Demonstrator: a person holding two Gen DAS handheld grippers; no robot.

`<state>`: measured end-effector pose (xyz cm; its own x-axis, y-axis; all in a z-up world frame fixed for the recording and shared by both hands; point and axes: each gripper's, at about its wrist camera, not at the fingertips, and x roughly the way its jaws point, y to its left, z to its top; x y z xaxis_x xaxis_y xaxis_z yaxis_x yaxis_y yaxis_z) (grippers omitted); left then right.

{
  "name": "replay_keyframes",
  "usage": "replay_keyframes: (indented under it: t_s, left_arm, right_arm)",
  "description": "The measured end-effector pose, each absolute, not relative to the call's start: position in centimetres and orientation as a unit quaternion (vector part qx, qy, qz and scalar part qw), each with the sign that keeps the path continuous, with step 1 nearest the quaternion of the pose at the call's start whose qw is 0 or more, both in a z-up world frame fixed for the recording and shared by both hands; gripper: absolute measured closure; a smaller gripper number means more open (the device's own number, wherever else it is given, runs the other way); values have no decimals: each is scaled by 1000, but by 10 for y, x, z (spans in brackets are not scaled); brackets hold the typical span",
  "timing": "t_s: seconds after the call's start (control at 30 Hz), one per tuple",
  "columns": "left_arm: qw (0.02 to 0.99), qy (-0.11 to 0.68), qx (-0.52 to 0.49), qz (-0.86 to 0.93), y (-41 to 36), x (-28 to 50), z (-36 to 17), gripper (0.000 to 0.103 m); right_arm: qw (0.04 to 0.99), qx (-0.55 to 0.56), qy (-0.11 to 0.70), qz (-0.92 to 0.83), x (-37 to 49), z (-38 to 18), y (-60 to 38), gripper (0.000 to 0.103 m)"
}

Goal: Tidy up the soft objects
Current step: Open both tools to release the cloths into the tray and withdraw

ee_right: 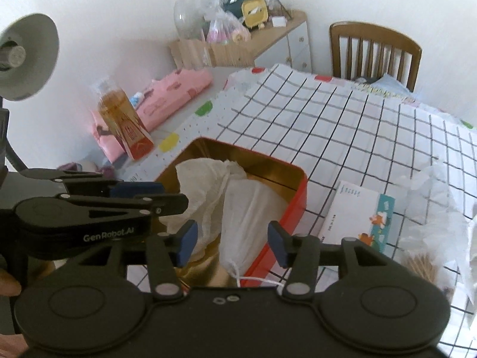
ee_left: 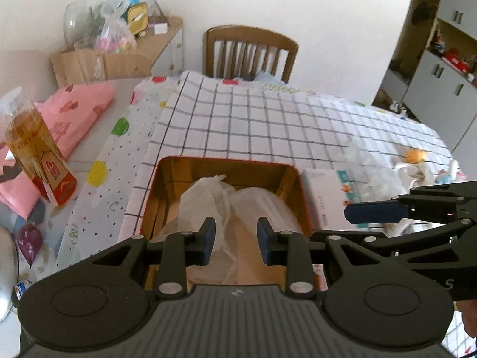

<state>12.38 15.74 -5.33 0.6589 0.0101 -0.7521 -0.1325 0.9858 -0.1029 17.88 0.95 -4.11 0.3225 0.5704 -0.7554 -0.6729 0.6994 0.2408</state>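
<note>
tin point(ee_left: 293, 185): red outside, gold inside, lid off, near edge of the checked cloth on the tabletop point(ee_left: 268, 119).
soft objects: two white mesh pouches point(ee_right: 226, 203) side by side inside the tin, one lapping the other; drawstring of the right pouch trailing over the near right corner.
left gripper point(ee_left: 236, 240): above the tin, pointing down at the pouches; fingers point(ee_left: 207, 238) spread a little, nothing pinched, clear of the fabric.
right gripper point(ee_right: 232, 243): above the near right part of the tin; fingers point(ee_right: 187, 243) spread wider, nothing pinched, right pouch seen in the gap below.
tissue pack point(ee_right: 357, 214): white with a teal strip, flat on the cloth, just right of the tin.
crumpled clear plastic point(ee_right: 432, 203): right of the tissue pack.
bottle point(ee_left: 32, 149): amber liquid, red label, upright, left of the tin.
pink bag point(ee_left: 77, 110): flat, far left, behind the bottle.
chair point(ee_left: 250, 50): wooden, at the far edge of the tabletop.
lamp point(ee_right: 26, 56): grey shade, far left in the right wrist view.
side cabinet point(ee_right: 286, 35): far, against the wall, piled with bags and a yellow toy.
</note>
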Motion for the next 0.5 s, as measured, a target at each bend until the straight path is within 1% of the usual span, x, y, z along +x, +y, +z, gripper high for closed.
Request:
replay_keyframes:
  t_s: [0.5]
  left_arm:
    - [926,373,-56,-23,119,92,-18,73]
  right_arm:
    - [844,-14,395,361,135,3,-40,47]
